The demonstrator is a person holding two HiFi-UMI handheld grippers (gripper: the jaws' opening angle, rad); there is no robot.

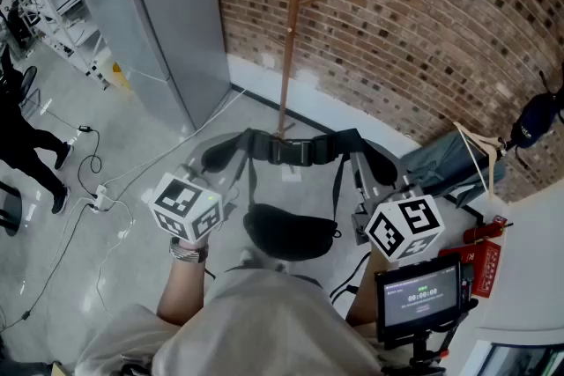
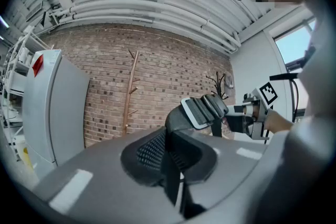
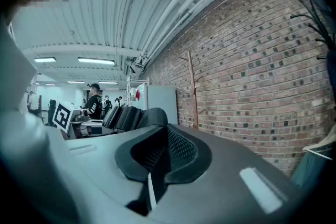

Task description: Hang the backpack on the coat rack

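Grey backpack (image 1: 291,229) held up between two grippers, in front of the coat rack (image 1: 289,40).
It hangs at about chest height, well short of the rack's pegs, soft and sagging, so it will likely swing. It looks light, though it is closed and its contents cannot be seen. The padded black shoulder straps (image 1: 295,150) are the firm places to take hold. The left gripper (image 1: 207,180) and right gripper (image 1: 370,198) each have their jaws pressed together on padded mesh strap. The brick wall (image 1: 423,22) stands behind the rack.
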